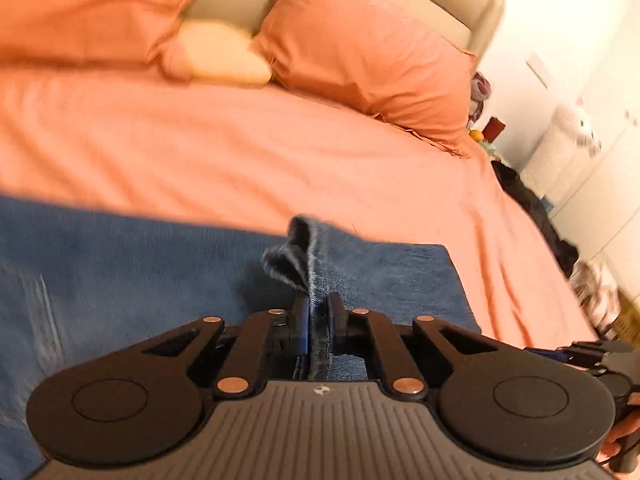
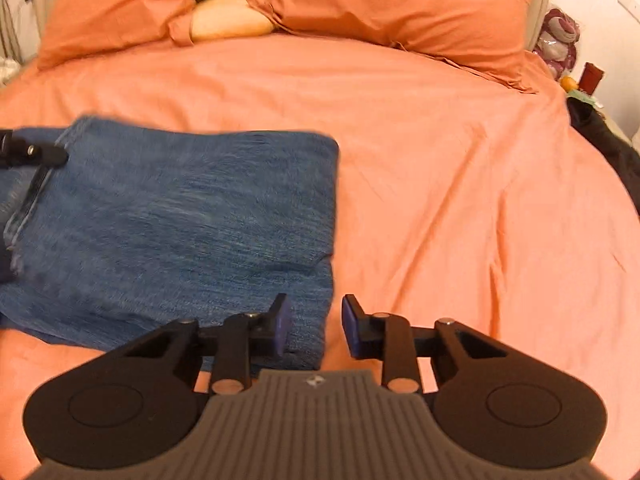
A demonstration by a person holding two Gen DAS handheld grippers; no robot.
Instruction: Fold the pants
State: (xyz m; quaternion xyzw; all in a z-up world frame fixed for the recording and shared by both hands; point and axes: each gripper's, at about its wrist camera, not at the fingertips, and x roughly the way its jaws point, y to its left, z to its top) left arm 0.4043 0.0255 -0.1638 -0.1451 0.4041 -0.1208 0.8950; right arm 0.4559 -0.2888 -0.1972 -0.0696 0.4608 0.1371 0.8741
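Lying folded on the orange bed (image 2: 440,160), blue jeans (image 2: 180,216) occupy its near left part. Left claw (image 1: 319,316): pressed together, pinching a raised seam edge of the jeans. Right claw (image 2: 316,326): spread, nothing between its pads, poised over the jeans' near right corner. Two orange pillows (image 2: 400,4) at the headboard.

a bed (image 2: 440,184) covered by a wrinkled orange sheet carries everything. blue denim pants (image 2: 180,216) lie folded flat on its near left part, one corner reaching the near edge. at the head end two orange pillows (image 2: 400,4) lean against the beige headboard (image 1: 224,4), with a pale cushion (image 2: 230,18) between them.
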